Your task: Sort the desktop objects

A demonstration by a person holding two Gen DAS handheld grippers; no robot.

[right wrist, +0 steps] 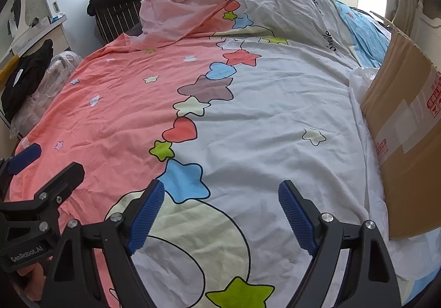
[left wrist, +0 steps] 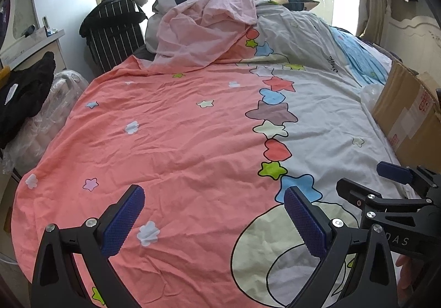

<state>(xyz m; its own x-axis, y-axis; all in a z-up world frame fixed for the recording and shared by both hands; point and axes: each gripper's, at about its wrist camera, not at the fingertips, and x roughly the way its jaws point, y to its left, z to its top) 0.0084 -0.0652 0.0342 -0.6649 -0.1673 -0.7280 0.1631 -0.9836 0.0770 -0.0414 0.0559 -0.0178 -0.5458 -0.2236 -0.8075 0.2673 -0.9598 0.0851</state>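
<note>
Both grippers sit nearest our cameras, low over the bed. Our left gripper (left wrist: 213,221) has its blue-padded fingers (left wrist: 124,221) spread wide apart with nothing between them, only pink quilt showing through the gap. Our right gripper (right wrist: 220,215) is the same: fingers (right wrist: 299,218) wide apart, holding nothing, white quilt under the gap. Each gripper shows at the edge of the other's view, just beside it; in the left view a bit of a hand (left wrist: 405,272) shows under the right one.

Beneath both lies the quilt (right wrist: 275,115), half salmon pink, half white, with a chain of coloured stars and hearts (right wrist: 204,90) running down the middle. It is wrinkled but spread fairly flat.

On the right edge of the bed a cardboard box (right wrist: 408,126) stands with tape and red print on its side, and clear plastic (right wrist: 361,76) is bunched just beside it. At the far end a pale pink sheet (left wrist: 204,32) is heaped on grey bedding. Left of the bed we see a black striped bag (left wrist: 115,29), dark clothing (left wrist: 24,98) over plastic-wrapped bundles, and a white counter (left wrist: 33,40) with small items too small to tell.

We see no loose desktop objects on the quilt itself, so we cannot tell where the task's things are.
</note>
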